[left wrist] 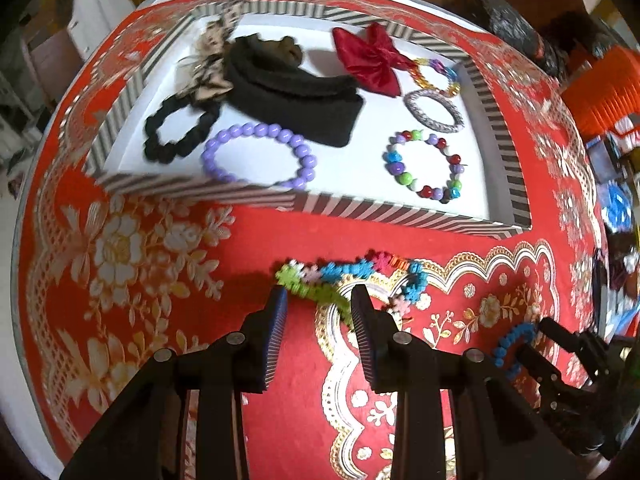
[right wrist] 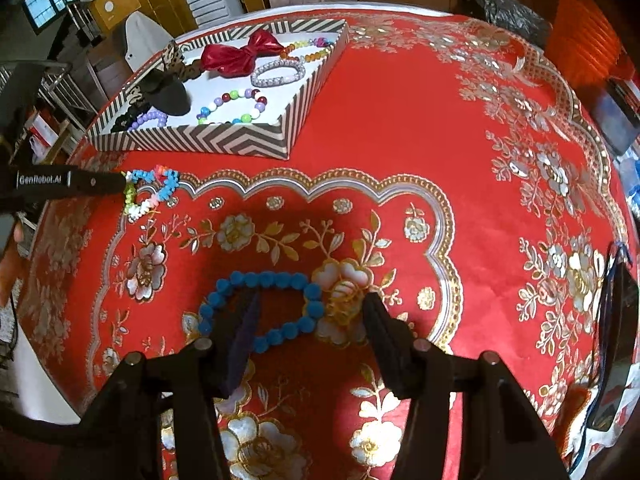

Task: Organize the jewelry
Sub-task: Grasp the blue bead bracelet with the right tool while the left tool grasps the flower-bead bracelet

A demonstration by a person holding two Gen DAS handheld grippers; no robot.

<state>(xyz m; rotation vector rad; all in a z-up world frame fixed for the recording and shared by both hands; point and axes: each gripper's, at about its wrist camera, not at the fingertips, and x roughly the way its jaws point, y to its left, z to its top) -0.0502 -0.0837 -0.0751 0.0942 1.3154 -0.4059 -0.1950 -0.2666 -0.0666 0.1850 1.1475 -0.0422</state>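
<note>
- The round table under a red cloth with gold and silver flowers [right wrist: 400, 128] carries everything; both grippers point steeply down at it.
- The shallow, black-and-white striped cardboard tray [left wrist: 400, 212] sits toward the far-left side of the cloth and already holds a black knitted headband [left wrist: 296, 96], a red satin bow [left wrist: 372, 56], a lilac bead bracelet [left wrist: 256, 160], a mixed-colour bead bracelet [left wrist: 428, 164] and other hair pieces.
- The left gripper [left wrist: 320, 300] stands with its jaws spread, straddling one side of the loop of multicoloured star-shaped plastic beads [left wrist: 348, 276], which lies on the cloth just in front of the tray; the pads do not look pressed on it yet.
- The right gripper [right wrist: 312, 304] is likewise parted, one finger planted inside the bracelet of small blue fuzzy pom-poms [right wrist: 264, 304], the other outside it near a thin yellow elastic band [right wrist: 344, 304]; nothing is clamped.
- Handling, as I judge it: both loops look light and floppy, probably strung on elastic, so they should sag and drape once lifted. The pom-poms are soft and will squash, giving good grip; the plastic stars are harder and may slip or roll between pads.
- Best hold: pinch across a single strand of the loop, one finger inside and one outside, squarely on a bead, not between two.
</note>
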